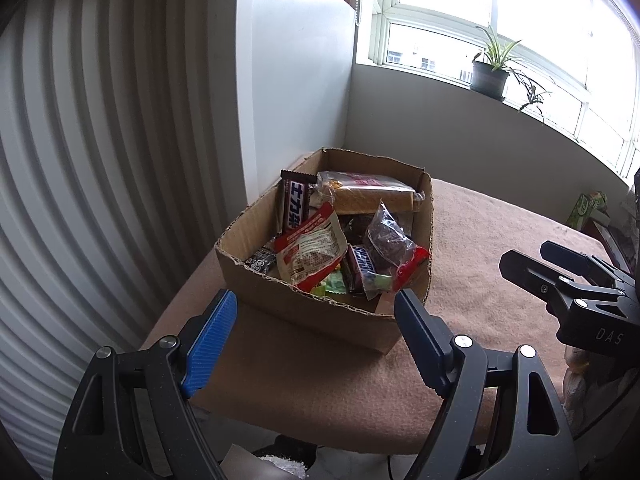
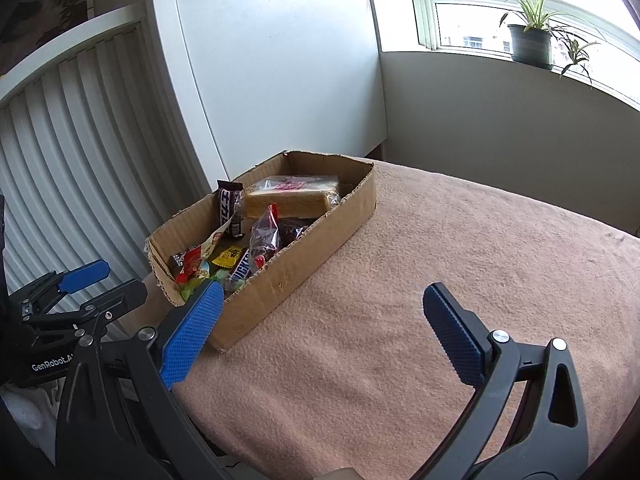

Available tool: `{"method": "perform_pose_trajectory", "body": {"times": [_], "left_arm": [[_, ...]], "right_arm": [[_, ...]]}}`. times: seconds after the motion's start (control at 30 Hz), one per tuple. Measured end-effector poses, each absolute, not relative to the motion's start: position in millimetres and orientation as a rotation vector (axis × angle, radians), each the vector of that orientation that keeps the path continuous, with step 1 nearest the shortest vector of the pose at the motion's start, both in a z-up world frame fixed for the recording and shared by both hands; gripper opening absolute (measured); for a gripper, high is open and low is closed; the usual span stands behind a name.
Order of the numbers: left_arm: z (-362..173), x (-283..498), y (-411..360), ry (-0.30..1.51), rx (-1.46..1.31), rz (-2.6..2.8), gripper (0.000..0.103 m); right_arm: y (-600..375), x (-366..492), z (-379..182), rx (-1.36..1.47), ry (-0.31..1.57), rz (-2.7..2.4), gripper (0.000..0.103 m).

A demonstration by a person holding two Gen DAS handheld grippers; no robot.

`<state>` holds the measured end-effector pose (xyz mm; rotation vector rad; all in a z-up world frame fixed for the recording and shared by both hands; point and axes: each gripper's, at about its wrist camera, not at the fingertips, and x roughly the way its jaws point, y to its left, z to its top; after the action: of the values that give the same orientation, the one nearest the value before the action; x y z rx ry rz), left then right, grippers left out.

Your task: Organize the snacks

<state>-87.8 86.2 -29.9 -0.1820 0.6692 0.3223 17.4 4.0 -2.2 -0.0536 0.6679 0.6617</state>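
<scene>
Handling: snacks [image 1: 320, 248] in box [image 1: 304, 312], light, crinkly, slippery, cake crushable; you pinch wrapper ends, left gripper [image 1: 316, 312] and right gripper [image 2: 320, 304] jaws both wide, empty.

We see the green packet [image 1: 586, 205] cut off at the right edge, and lower snacks [image 1: 335, 283] buried under others
</scene>
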Motion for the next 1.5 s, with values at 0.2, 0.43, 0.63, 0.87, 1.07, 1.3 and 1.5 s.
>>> {"method": "perform_pose_trajectory", "body": {"times": [0.2, 0.43, 0.63, 0.87, 1.07, 1.3, 1.5], "left_arm": [[-28, -90, 86, 0.662, -0.184, 0.331, 0.081], [-26, -89, 80, 0.664, -0.163, 0.325, 0.081], [-25, -90, 78, 0.662, -0.158, 0.327, 0.081], [-25, -90, 76, 0.662, -0.155, 0.323, 0.081], [-24, -90, 73, 0.660, -0.154, 0.320, 0.081], [-24, -91, 72, 0.659, -0.155, 0.321, 0.081], [-25, -90, 72, 0.662, -0.157, 0.318, 0.081]], "right_arm": [[4, 17, -3, -0.059, 0.670, 0.659, 0.102], [4, 17, -4, -0.065, 0.669, 0.654, 0.102], [3, 17, -4, -0.063, 0.668, 0.653, 0.102], [2, 18, -5, -0.061, 0.673, 0.648, 0.102], [2, 19, -6, -0.062, 0.676, 0.643, 0.102], [2, 19, -8, -0.065, 0.680, 0.641, 0.102], [2, 18, -9, -0.068, 0.681, 0.641, 0.102]]}}
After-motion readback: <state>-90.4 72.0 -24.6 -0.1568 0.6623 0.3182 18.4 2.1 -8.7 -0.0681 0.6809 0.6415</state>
